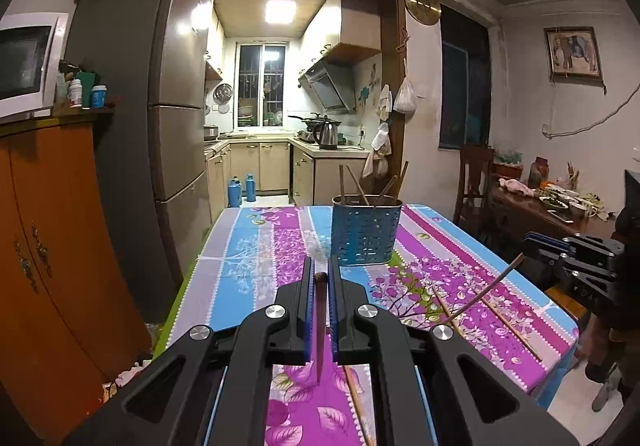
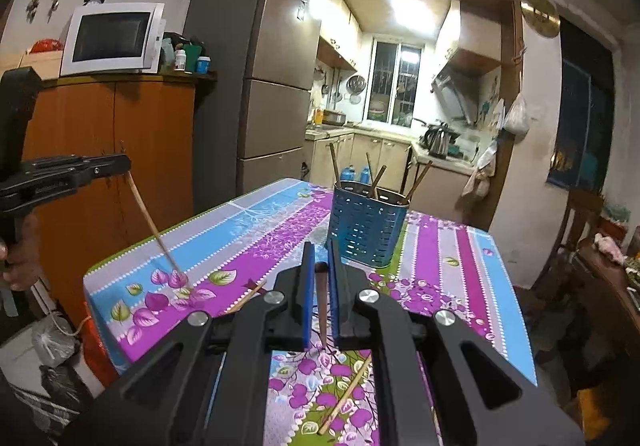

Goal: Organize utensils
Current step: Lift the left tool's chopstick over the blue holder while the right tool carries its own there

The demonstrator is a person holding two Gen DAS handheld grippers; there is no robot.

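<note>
Each gripper is carrying one chopstick above the table. The left gripper [image 1: 320, 272] is pinching a dark brown chopstick [image 1: 320, 326] between its blue pads, the rounded end standing up between the fingertips and the shaft hanging down below the jaws. The right gripper [image 2: 321, 258] is clamping a second chopstick [image 2: 322, 306] in the same manner, blunt end up, tip pointing down toward the cloth. Both pairs of jaws are pressed together on the sticks.

Ahead of both, a blue perforated utensil holder [image 1: 366, 234] is standing upright on the table, well apart from the grippers, and is holding several chopsticks that are leaning at differing angles. Loose chopsticks are lying on the floral tablecloth [image 1: 260, 246]: one [image 1: 512, 330] near the right edge in the left wrist view, another [image 2: 346, 394] directly below the right gripper.

In the right wrist view, the left gripper is showing at the left edge with its stick slanting downward; a hand [image 2: 22, 258] is gripping its handle. A refrigerator [image 1: 168, 106], an orange cabinet [image 2: 120, 134] and a microwave [image 2: 112, 38] are standing beyond the table.
</note>
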